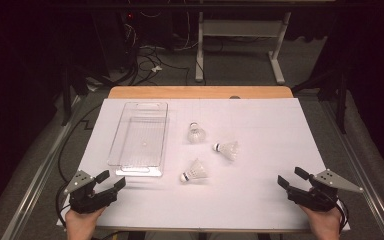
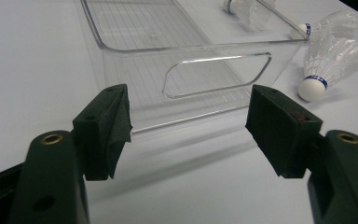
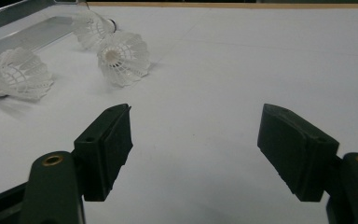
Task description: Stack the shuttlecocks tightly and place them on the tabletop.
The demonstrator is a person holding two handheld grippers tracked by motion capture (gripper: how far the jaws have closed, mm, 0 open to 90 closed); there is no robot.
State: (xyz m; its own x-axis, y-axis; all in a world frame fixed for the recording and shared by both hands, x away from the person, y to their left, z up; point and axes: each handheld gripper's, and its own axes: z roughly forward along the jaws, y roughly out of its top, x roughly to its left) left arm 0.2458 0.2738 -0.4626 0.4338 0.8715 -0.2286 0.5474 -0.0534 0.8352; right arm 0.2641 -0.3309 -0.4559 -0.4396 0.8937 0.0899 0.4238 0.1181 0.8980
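Three white shuttlecocks lie on the white sheet right of a clear plastic tray (image 1: 139, 131): a far one (image 1: 196, 133), one to the right (image 1: 226, 148) and a near one (image 1: 195, 171). My left gripper (image 1: 112, 179) stands open at the near left corner, just short of the tray's near wall (image 2: 135, 70); the near shuttlecock (image 2: 326, 70) lies to its right. My right gripper (image 1: 291, 177) stands open at the near right, apart from the shuttlecocks (image 3: 123, 58) (image 3: 21, 81). Both left gripper (image 2: 189, 126) and right gripper (image 3: 196, 144) hold nothing.
The tray is empty and has a handle cutout (image 2: 214, 74) in its near wall. The white sheet (image 1: 260, 200) covers most of a wooden table (image 1: 200, 92). Beyond the table are a desk frame (image 1: 240, 30) and cables (image 1: 150, 60) on the floor.
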